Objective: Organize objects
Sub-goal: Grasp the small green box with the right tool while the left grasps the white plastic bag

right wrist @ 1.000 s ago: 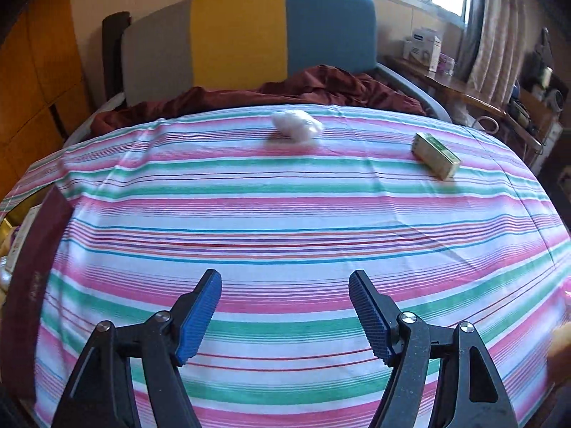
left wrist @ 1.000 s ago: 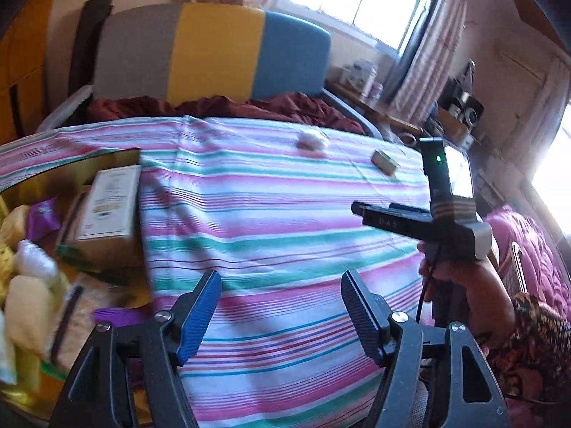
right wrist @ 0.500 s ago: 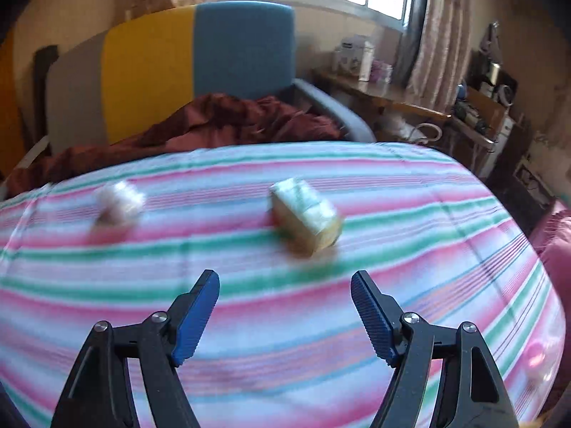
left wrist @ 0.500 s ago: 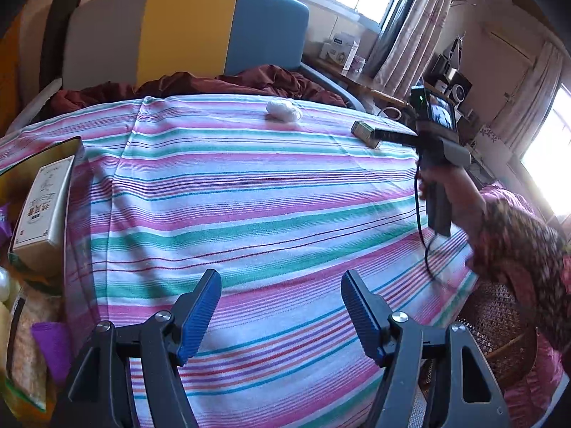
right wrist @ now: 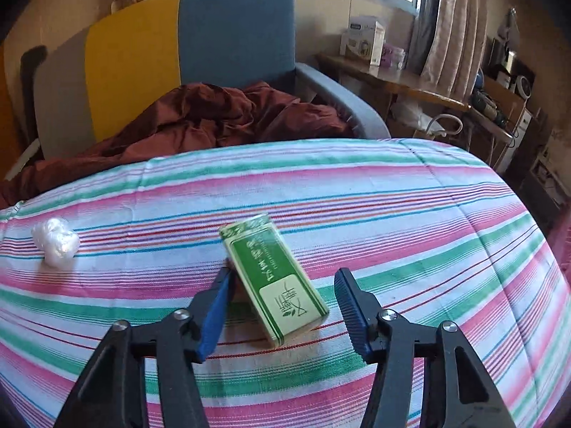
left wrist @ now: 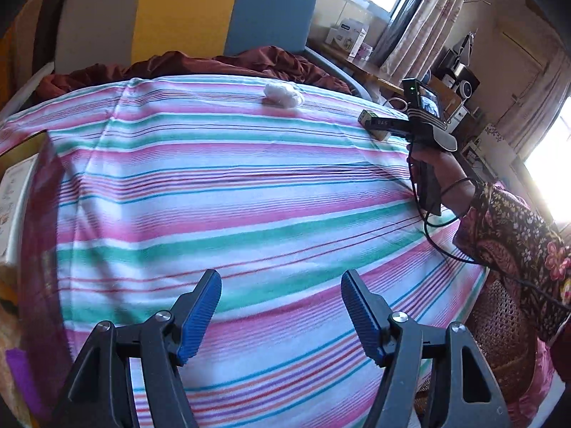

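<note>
Right gripper is lowered over the green carton on the striped surface. Jaws have just been closing and are now at a narrower gap with the carton between them. The left pad is seen at the carton's left edge; a clear gap remains on the right side, so no grip is made. The carton lies flat, angled, label up.

A crumpled white plastic wad is located well to the left of the carton, at the far side of the cloth.

Left gripper is held above bare cloth, jaws wide, nothing between them.

A gold-rimmed tray is seen at the left edge of the surface. A white printed box is in it; other contents are blurred.
</note>
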A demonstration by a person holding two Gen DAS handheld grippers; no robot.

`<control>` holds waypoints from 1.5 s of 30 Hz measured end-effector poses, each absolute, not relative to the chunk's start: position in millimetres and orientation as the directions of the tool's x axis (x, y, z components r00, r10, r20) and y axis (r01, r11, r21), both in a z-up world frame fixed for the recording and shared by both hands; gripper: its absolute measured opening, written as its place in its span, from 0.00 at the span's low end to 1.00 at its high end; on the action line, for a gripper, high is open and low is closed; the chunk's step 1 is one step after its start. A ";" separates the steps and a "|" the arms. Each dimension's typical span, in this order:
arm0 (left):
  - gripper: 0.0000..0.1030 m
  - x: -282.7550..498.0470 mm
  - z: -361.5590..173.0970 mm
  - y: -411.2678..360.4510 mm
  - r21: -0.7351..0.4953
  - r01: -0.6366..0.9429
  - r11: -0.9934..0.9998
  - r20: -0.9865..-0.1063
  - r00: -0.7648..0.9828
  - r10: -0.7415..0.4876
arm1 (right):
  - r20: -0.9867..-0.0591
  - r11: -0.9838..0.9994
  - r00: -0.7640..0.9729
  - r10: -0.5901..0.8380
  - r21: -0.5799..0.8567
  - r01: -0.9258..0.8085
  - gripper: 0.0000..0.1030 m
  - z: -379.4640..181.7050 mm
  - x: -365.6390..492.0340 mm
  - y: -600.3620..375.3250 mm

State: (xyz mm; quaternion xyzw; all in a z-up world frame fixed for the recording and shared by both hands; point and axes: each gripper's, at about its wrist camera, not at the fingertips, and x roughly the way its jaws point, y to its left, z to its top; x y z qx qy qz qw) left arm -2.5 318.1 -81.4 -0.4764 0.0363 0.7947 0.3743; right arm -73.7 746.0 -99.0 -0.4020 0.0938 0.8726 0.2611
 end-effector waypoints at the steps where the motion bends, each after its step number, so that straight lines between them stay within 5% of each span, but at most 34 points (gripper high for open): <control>1: 0.69 -2.8 -80.8 320.9 -0.297 -0.632 -0.716 -0.785 -0.266 0.560 | -0.753 -0.856 -0.547 0.365 -0.040 -0.516 0.40 -100.9 -74.5 744.7; 3: 0.69 -5.5 -78.4 327.0 -0.303 -0.634 -0.712 -0.779 -0.266 0.568 | -0.749 -0.872 -0.560 0.354 -0.047 -0.488 0.30 -101.6 -75.8 738.2; 16: 0.69 -77.1 -57.3 394.9 -0.258 -0.608 -0.751 -0.758 -0.354 0.548 | -0.741 -0.885 -0.586 0.327 -0.023 -0.465 0.30 -97.5 -55.8 688.6; 18: 0.75 -95.6 -56.8 413.2 -0.254 -0.614 -0.747 -0.755 -0.357 0.550 | -0.744 -0.893 -0.590 0.313 -0.020 -0.449 0.30 -99.2 -54.7 680.9; 36: 0.80 -177.5 -95.9 551.0 0.125 -0.759 -0.639 -0.768 -0.482 0.422 | -0.745 -0.899 -0.581 0.328 -0.059 -0.433 0.30 -103.7 -59.3 672.0; 40: 0.80 -186.3 -101.9 553.5 0.113 -0.731 -0.673 -0.748 -0.508 0.427 | -0.743 -0.899 -0.581 0.331 -0.060 -0.434 0.30 -103.6 -58.8 671.5; 45: 0.63 -182.5 -106.8 556.8 0.111 -0.750 -0.653 -0.732 -0.506 0.456 | -0.742 -0.898 -0.579 0.338 -0.070 -0.435 0.31 -104.3 -59.2 670.1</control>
